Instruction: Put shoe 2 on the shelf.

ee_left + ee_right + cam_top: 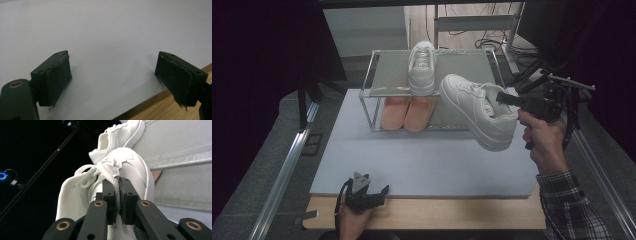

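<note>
White sneaker [477,111] hangs in the air just right of the shoe rack [377,90], clear of the table. Left gripper [362,192] rests idle at the table's near edge, jaws wide apart and empty. Right gripper [119,195] pinches the shoe's tongue, probably heading for its mate [422,67] up top.

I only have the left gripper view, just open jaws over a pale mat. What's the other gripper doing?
Observer: The right gripper holds a white sneaker in the air, in front of the shoe rack.
Operator: Where has it gripped the sneaker?
Observer: In the right gripper view its jaws are shut on the tongue, under the laces.
Operator: Anything on the rack?
Observer: A second white sneaker sits on the top shelf; pink slippers lie on the lower one.
</note>
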A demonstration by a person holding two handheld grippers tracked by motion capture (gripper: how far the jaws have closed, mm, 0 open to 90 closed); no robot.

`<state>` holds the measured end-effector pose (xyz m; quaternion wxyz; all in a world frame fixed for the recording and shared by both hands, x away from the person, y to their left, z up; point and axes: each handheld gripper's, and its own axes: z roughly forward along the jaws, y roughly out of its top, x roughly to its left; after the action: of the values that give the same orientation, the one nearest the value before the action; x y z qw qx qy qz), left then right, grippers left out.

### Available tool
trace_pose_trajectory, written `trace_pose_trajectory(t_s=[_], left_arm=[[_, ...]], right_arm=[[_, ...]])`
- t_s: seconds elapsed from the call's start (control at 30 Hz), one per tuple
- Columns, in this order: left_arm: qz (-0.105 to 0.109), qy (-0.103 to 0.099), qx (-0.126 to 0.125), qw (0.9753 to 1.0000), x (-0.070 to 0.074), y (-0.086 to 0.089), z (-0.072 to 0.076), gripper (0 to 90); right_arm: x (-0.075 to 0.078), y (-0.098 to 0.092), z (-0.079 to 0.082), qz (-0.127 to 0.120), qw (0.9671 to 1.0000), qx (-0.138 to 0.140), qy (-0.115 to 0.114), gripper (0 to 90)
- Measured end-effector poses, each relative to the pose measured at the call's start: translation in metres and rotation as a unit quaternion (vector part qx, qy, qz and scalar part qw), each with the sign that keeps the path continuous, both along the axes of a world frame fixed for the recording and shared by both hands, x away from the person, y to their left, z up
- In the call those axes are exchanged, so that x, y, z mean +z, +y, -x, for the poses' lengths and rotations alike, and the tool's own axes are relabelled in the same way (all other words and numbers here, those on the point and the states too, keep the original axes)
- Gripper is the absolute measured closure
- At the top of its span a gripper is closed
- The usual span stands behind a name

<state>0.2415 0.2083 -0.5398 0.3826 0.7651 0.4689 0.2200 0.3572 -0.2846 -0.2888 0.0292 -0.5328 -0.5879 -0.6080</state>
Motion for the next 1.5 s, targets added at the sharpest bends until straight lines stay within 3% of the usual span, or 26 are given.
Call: trace_pose_trajectory(t_s=[0.43, 0.93, 1.5], left_arm=[[0.0, 0.0, 0.0, 1.0, 0.0, 0.0, 0.0, 13.1], [0.0, 0.0, 0.0, 1.0, 0.0, 0.0, 0.0, 13.1], [0.001, -0.001, 0.0, 1.0, 0.0, 0.0, 0.0, 13.1]], right_arm=[[0.003, 0.017, -0.04, 0.012, 0.9988, -0.046, 0.004, 84.0], [-0.005, 0.032, -0.078, 0.02, 0.9949, -0.099, 0.003, 83.9], [-0.016, 0.062, -0.111, 0.021, 0.9923, -0.121, 0.006, 81.3]])
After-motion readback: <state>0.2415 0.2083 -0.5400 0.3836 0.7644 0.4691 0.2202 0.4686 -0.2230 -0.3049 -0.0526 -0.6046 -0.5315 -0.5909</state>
